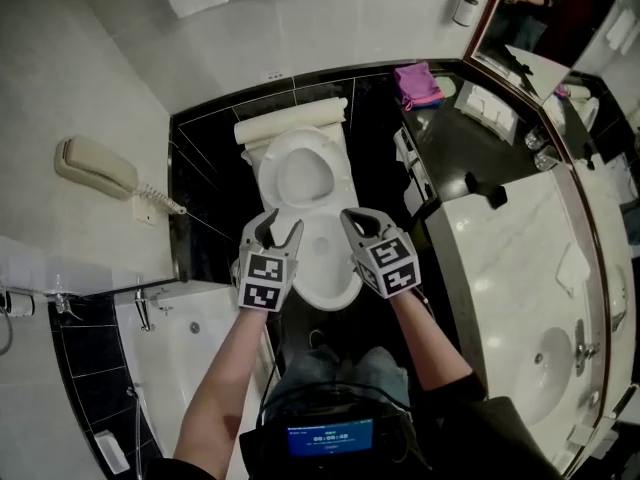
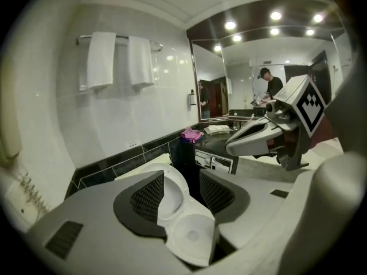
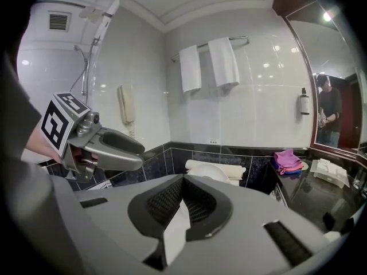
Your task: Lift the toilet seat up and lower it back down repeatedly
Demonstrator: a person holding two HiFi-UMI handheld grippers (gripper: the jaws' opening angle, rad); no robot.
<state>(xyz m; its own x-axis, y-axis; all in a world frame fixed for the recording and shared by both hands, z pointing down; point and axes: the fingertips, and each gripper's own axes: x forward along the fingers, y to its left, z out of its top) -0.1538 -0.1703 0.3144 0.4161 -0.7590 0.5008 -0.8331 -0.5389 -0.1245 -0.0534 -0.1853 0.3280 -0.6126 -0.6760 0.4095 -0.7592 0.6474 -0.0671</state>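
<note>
Against the tank (image 1: 290,123), right behind the toilet bowl (image 1: 325,268), the toilet seat (image 1: 268,178) stands raised, its ring facing forward and the bowl open below it. Nothing touches the seat. Over the bowl's near left rim hangs the left gripper (image 1: 282,223), its jaws spread apart and empty; in the left gripper view only the bowl and the seat show through the gap, well beyond the pads. Over the bowl's near right rim hangs the right gripper (image 1: 352,218), jaws pressed together with nothing between them. Left of the bowl a wall phone (image 1: 95,165) sits on the pale tiles. Right of the bowl runs a black table (image 1: 450,148) with a pink cloth (image 1: 418,83) on it, and a sink (image 1: 548,358) farther right. High on the wall behind the bowl hang two white towels (image 3: 223,62).
</note>
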